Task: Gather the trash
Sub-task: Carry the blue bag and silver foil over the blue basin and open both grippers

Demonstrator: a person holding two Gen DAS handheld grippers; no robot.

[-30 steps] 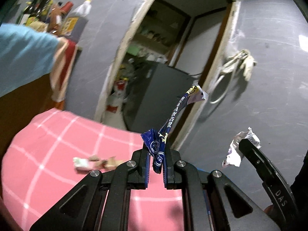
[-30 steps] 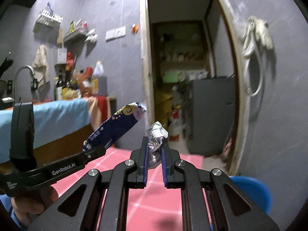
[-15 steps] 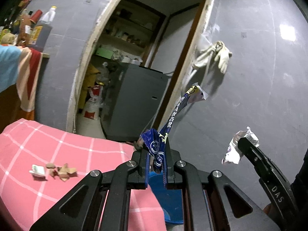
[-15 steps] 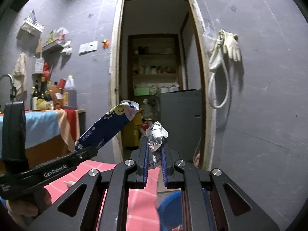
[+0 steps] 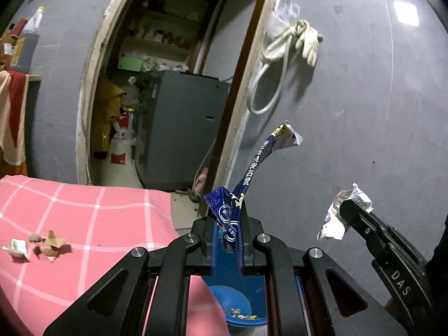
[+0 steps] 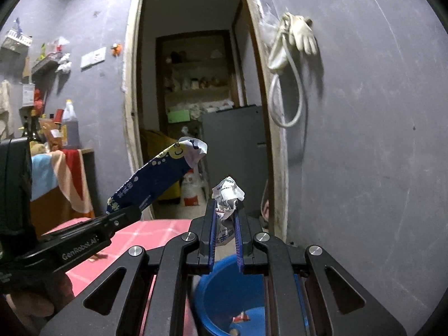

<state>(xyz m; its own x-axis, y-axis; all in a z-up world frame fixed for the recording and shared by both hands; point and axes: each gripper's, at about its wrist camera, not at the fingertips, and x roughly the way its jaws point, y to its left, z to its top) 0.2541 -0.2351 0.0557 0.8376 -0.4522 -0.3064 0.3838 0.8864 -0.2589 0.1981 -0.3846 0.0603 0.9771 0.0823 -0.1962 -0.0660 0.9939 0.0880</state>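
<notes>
left tongs clamped on blue wrapper; right tongs clamped on crumpled paper. both above blue bin, rim mostly hidden behind tongs. scraps on pink tabletop, unidentifiable.

A: What is seen of the blue wrapper?
B: A glossy printed film, creased, with a pale inner face at the torn top. It is pinched by the left gripper, made of matt black plastic with bright metal screws.

A: And the crumpled wrapper?
B: A crinkled, silvery-white foil-like film, held in the right gripper, whose pads look like ribbed blue rubber.

A: The surroundings?
B: A pink checked cloth, matt; a smooth blue plastic basin; a rough, scuffed grey wall.
</notes>
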